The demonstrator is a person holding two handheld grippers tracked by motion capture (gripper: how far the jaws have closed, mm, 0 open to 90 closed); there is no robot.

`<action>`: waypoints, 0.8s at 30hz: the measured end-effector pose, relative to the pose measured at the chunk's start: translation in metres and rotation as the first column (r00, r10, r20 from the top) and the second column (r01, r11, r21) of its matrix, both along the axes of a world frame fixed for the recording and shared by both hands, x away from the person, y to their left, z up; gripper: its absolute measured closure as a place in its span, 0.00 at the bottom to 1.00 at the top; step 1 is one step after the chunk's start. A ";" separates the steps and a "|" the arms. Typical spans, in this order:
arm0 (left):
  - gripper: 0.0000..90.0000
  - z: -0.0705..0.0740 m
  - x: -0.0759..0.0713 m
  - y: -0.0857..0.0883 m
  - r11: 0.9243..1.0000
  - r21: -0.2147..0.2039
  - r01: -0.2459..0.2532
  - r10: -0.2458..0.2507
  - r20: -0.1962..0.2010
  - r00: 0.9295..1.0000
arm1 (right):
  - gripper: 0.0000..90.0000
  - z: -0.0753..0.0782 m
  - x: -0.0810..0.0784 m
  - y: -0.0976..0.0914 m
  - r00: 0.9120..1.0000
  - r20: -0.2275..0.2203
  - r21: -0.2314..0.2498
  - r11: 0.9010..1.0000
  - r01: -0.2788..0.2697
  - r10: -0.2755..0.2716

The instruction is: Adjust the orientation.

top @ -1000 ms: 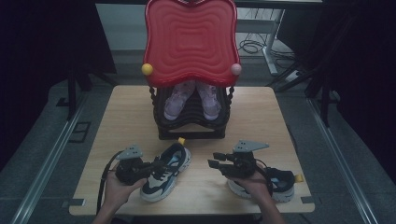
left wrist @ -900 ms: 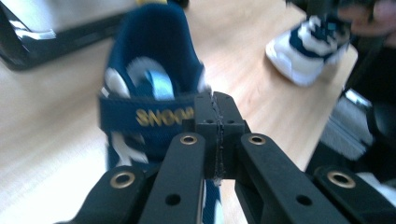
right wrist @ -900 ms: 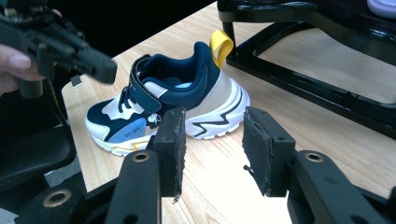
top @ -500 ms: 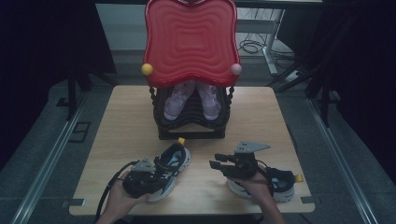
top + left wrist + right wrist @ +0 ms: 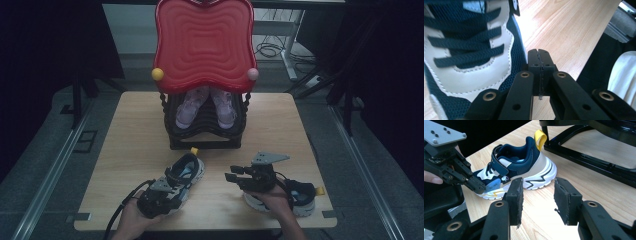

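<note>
A light wooden table (image 5: 130, 135) stands on a grey floor (image 5: 45, 150), and most of the room around it is dark. A metal rail (image 5: 47, 175) runs along the floor at the table's left and another rail (image 5: 365, 165) at its right, with a small dark plate (image 5: 86, 138) on the floor by the left one. Behind the table a pale wall panel (image 5: 131, 27) shows, and beside it a white desk leg (image 5: 290, 42) with loose cables (image 5: 270, 50) on the floor near its foot.
</note>
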State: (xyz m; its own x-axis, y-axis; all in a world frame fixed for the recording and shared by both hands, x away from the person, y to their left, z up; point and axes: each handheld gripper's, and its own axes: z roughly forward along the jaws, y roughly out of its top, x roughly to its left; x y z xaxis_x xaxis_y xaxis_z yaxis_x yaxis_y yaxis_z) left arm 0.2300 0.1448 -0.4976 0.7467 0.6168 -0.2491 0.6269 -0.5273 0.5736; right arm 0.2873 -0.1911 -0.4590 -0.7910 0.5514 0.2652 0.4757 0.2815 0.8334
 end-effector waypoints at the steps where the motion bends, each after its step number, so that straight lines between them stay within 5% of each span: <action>1: 1.00 0.000 0.000 0.001 1.000 -0.004 -0.002 0.002 -0.001 1.000 | 0.66 0.000 0.000 0.000 1.000 0.001 -0.003 1.000 0.000 0.000; 24: 1.00 0.001 0.015 0.040 0.998 0.002 -0.068 0.068 -0.045 0.997 | 0.66 0.001 -0.001 -0.004 1.000 -0.002 0.004 1.000 0.006 -0.006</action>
